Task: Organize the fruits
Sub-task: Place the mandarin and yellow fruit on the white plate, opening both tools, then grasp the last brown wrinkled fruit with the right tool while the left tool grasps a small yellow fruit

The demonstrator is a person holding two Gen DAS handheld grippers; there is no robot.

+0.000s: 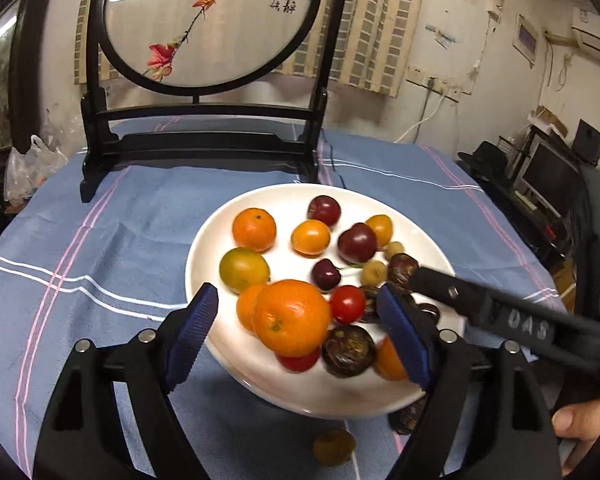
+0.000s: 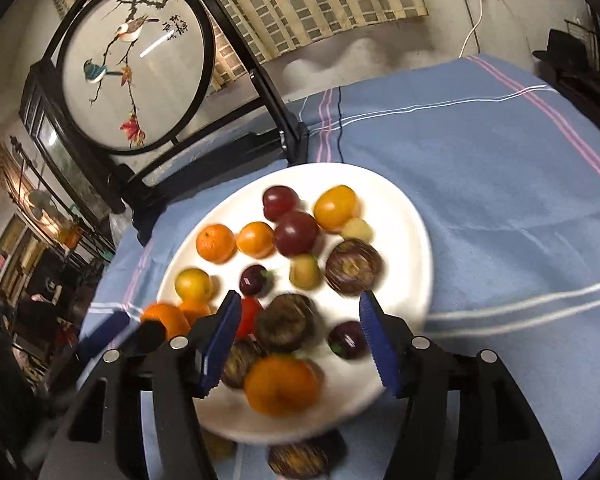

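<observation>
White plate [image 1: 204, 264] holding nearly all fruits [image 1: 290, 318]; two strays lying off rim at 6 o'clock: yellow fruit [image 1: 333, 447], dark fruit [image 2: 300, 458]. Left gripper [image 1: 296, 336] and right gripper [image 2: 300, 340] hovering, jaws open, gripping nothing.

Right wrist view: near-edge fruit on the white plate [image 2: 403, 216] smeared by motion blur. A dark round fruit [image 2: 300, 458] off the plate's near rim, blurred, kind unclear. Left wrist view: a hand [image 1: 583, 420] cut off at the right edge.
</observation>
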